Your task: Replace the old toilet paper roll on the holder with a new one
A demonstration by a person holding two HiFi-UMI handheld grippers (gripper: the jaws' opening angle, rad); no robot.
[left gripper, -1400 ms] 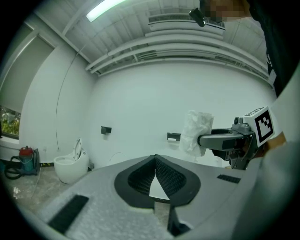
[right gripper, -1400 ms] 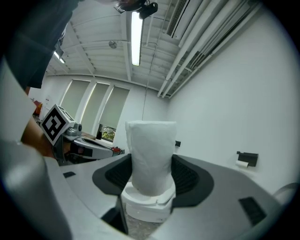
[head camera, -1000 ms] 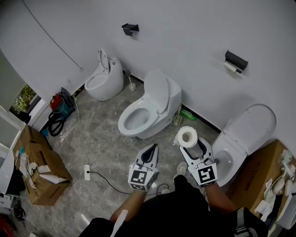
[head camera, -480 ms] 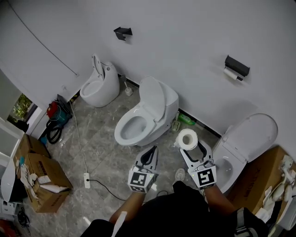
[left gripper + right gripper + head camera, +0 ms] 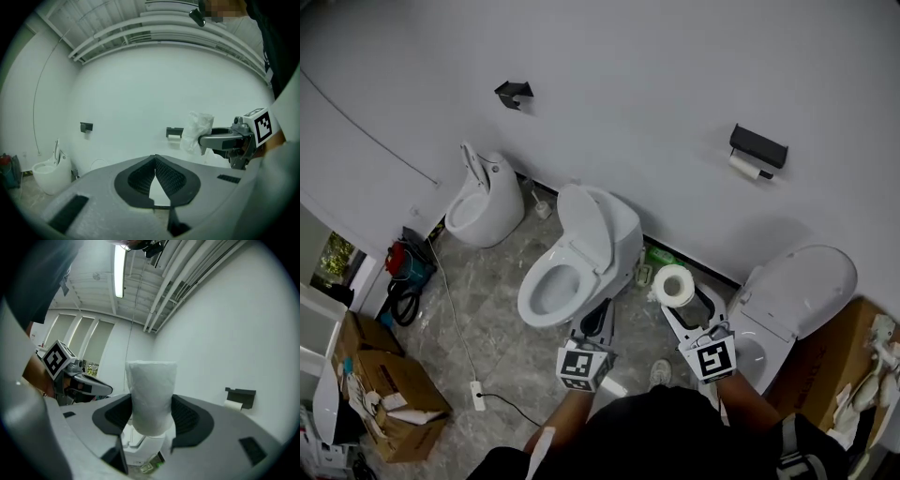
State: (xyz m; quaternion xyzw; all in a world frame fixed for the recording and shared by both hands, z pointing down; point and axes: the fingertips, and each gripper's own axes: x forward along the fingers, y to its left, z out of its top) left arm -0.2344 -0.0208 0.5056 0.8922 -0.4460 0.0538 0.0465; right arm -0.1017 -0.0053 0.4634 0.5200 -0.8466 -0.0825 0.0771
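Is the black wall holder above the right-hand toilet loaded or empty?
Loaded: in the head view a white roll sits just under the holder, and the right gripper view shows the same.

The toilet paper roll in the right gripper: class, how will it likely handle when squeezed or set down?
The toilet paper roll looks soft, so it probably dents in the right gripper rather than slipping. Wound paper with a hollow middle, it is likely light for its bulk. Laid on its round side, it might roll.
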